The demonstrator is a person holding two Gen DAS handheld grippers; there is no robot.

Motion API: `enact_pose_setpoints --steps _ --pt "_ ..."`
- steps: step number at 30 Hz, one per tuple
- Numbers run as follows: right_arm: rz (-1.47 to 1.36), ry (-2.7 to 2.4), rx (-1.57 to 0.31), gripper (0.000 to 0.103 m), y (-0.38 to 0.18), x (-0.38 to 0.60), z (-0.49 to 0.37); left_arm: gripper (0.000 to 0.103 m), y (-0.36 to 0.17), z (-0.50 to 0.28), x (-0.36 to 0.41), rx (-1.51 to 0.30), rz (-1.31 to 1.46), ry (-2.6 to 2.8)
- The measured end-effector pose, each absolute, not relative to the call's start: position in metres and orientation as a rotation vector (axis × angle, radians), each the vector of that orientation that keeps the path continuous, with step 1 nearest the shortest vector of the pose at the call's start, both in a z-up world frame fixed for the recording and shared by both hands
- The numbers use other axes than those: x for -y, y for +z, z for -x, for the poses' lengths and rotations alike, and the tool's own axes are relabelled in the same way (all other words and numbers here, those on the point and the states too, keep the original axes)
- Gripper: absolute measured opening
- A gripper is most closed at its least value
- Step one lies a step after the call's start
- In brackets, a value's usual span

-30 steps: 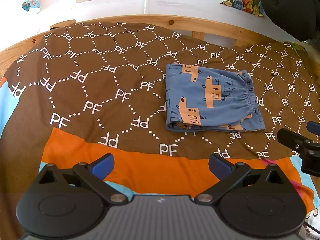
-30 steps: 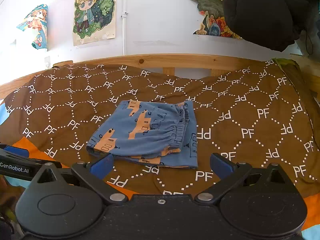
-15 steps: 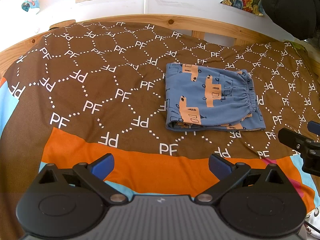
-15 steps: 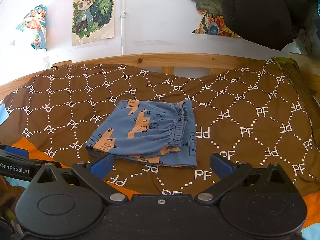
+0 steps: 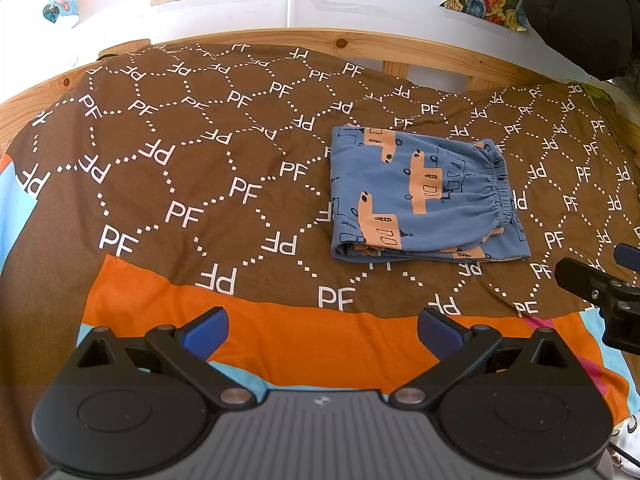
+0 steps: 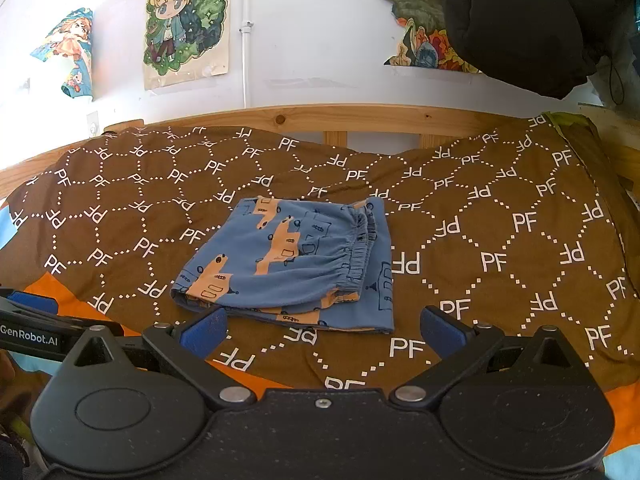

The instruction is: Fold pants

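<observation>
Both tools are held wide open, and nothing is held in either one. On the left tool, two blue pads are seen far apart, one pad on each side, with only the blanket seen between them. Nothing is touched by this tool. It is held over the orange stripe near the front edge of the bed.

On the right tool, the blue pads are spread just as wide. Its left pad is seen just in front of the near corner of the pants, but it cannot be told if the cloth is touched. In the left wrist view, part of the right tool is seen at the far right edge, apart from the pants.

The pants are folded into a small, flat square and are laid on the brown blanket, near the middle of the bed. They are blue with orange shapes on them. The stretchy waistband is turned to the right side. White "PF" letters are printed all over the blanket. A wooden bed frame is seen behind it, and posters are stuck on the white wall. A black coat is hung at the top right.
</observation>
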State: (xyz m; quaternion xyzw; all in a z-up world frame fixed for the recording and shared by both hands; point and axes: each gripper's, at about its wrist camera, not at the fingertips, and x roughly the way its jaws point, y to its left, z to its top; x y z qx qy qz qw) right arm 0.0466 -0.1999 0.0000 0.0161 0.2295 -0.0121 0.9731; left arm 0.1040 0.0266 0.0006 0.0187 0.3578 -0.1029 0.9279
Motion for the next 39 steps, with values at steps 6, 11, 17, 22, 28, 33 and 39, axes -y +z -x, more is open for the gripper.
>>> enact_pose_setpoints --steps 6,11,17,22,28,33,39 --pt "-0.033 -0.024 -0.464 0.102 0.0001 0.2000 -0.0468 0.103 0.0000 -0.1040 -0.0257 -0.735 -0.041 -0.210" --pt "-0.032 -0.026 -0.464 0.102 0.0001 0.2001 -0.0464 0.103 0.0002 -0.1040 -0.0260 -0.734 -0.041 -0.210" --pt "-0.033 -0.027 -0.465 0.102 -0.0006 0.1996 -0.0466 0.103 0.0020 -0.1014 -0.0252 -0.707 -0.051 -0.197" --pt "-0.032 -0.029 -0.466 0.102 -0.0010 0.1991 -0.0465 0.103 0.0055 -0.1005 -0.0244 -0.693 -0.056 -0.176" --pt "-0.031 -0.032 -0.466 0.102 -0.0014 0.1994 -0.0463 0.103 0.0033 -0.1051 -0.0267 -0.733 -0.038 -0.167" --pt "-0.031 -0.032 -0.466 0.102 -0.0013 0.1994 -0.0462 0.103 0.0017 -0.1069 -0.0283 -0.753 -0.026 -0.162" --pt "-0.036 -0.038 -0.466 0.102 -0.0008 0.2012 -0.0451 0.103 0.0001 -0.1093 -0.0311 -0.769 -0.015 -0.149"
